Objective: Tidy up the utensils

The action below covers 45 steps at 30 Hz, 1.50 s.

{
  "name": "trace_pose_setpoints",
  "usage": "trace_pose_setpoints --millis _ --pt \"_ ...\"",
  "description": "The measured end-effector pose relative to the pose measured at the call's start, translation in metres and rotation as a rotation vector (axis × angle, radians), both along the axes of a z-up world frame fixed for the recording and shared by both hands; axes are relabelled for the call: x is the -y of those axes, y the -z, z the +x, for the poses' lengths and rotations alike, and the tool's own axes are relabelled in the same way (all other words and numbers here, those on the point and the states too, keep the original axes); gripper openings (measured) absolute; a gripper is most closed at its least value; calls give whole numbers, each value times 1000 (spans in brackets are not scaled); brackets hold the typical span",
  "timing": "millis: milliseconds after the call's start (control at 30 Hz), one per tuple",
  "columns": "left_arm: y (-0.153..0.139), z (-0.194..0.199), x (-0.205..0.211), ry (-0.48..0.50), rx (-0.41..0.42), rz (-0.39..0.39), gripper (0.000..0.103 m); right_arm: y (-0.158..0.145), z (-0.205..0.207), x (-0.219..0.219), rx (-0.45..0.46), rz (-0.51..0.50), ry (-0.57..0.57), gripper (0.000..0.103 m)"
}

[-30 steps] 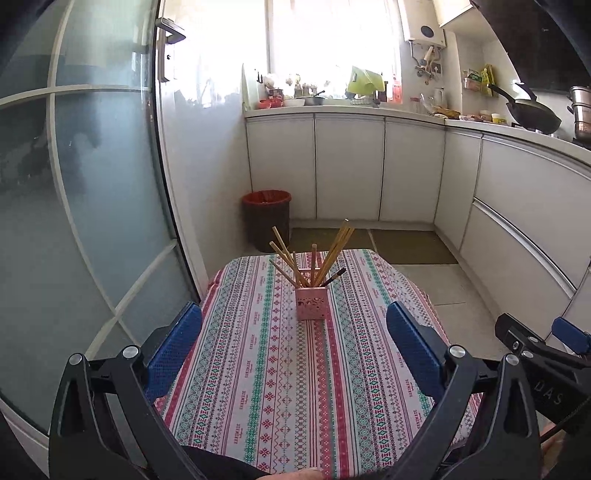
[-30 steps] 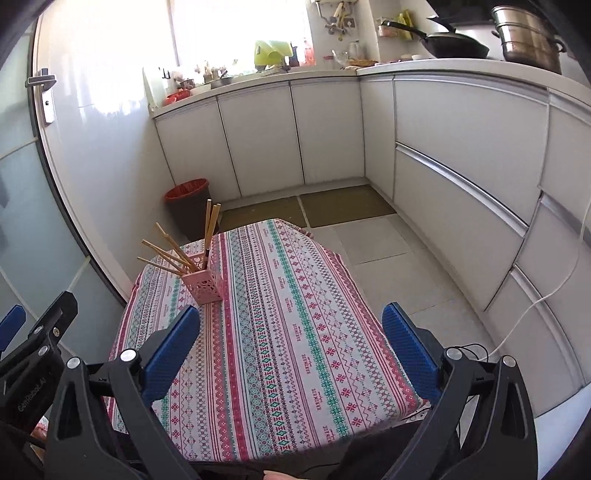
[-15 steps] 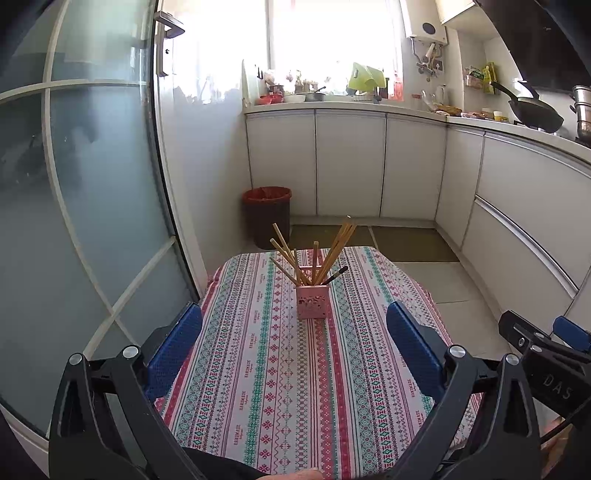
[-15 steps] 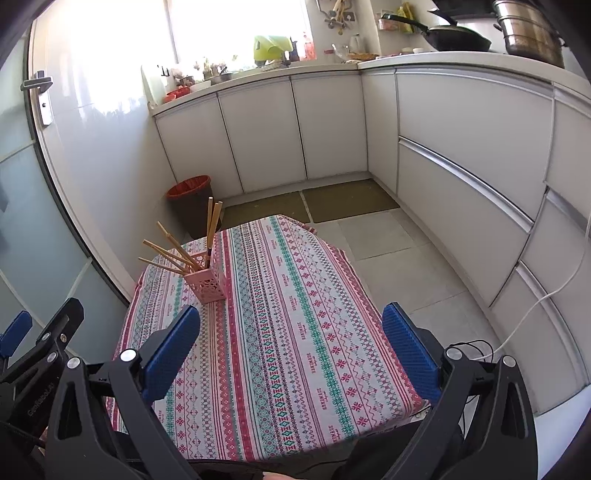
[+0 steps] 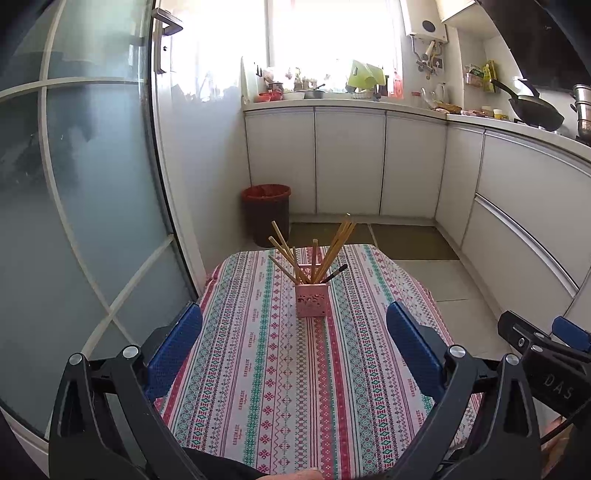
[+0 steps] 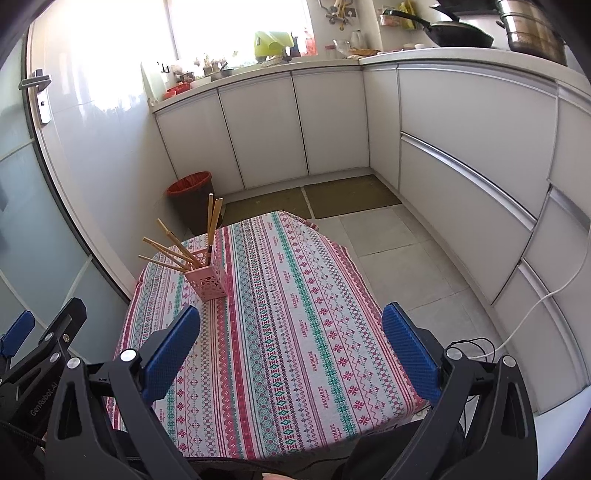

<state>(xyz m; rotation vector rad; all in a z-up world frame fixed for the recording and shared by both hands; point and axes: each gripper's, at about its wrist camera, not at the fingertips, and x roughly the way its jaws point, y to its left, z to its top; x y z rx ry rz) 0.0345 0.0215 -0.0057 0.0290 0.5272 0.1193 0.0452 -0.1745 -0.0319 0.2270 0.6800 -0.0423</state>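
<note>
Pink holder (image 5: 311,300) with chopsticks (image 5: 334,246) seemingly well ahead of left gripper (image 5: 295,345)

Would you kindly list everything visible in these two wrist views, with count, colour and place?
Pink perforated plastic utensil holder: one, pink, upright on the table's far half.
Wooden chopsticks: several, tan, fanned out of the holder; one dark-tipped.
Striped patterned tablecloth: one, red, green and white, covering the table.
Round waste bin: one, dark with red liner, on the floor beyond the table.
White cabinets: a run, white, under the counter along the back and right walls.
Black wok: one, black, on the right counter.
Steel pot: one, silver, beside the wok.
Frosted glass door: one, pale, left side.
Left gripper: one, black with blue pads, open, empty.
Right gripper: one, same colours, open, empty.
</note>
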Motion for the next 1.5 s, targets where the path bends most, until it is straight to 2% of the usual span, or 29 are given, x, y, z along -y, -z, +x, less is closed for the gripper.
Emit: trace_pose_setpoints --millis 1500 --pt "1 -1 -1 -36 -3 2 96 3 2 -2 -24 13 -13 96"
